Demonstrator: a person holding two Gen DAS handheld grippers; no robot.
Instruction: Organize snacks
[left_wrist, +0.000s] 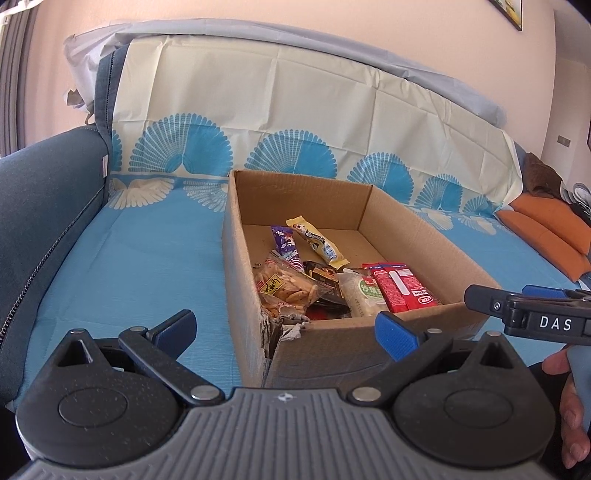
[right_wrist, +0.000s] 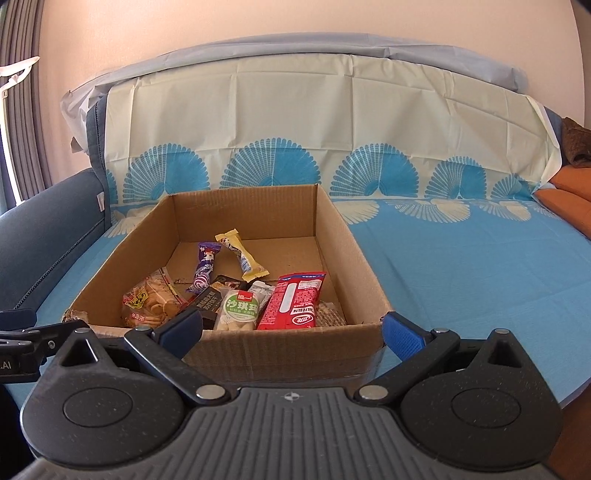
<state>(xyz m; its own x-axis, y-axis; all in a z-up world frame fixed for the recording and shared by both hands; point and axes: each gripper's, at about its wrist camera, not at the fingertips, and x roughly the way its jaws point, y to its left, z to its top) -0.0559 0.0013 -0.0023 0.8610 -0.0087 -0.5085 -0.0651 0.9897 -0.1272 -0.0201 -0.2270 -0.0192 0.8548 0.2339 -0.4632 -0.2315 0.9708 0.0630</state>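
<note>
An open cardboard box (left_wrist: 413, 236) (right_wrist: 343, 243) sits on a sofa seat covered with a blue and cream cloth. Inside lie several snacks: a red packet (left_wrist: 399, 286) (right_wrist: 295, 299), a green-labelled white pack (left_wrist: 364, 295) (right_wrist: 240, 310), a clear bag of biscuits (left_wrist: 286, 288) (right_wrist: 151, 299), a dark packet (right_wrist: 208, 301), a purple bar (left_wrist: 286, 245) (right_wrist: 205, 267) and a yellow bar (left_wrist: 319, 242) (right_wrist: 240, 254). My left gripper (left_wrist: 284, 332) is open and empty, just before the box's near left corner. My right gripper (right_wrist: 291, 326) is open and empty, at the box's near wall.
The box's near left corner (left_wrist: 280, 328) is torn. The dark blue sofa arm (left_wrist: 44, 206) (right_wrist: 48, 236) rises at the left. Orange cushions (left_wrist: 550, 225) (right_wrist: 569, 199) lie at the right end. The right gripper (left_wrist: 532, 314) shows at the left view's right edge.
</note>
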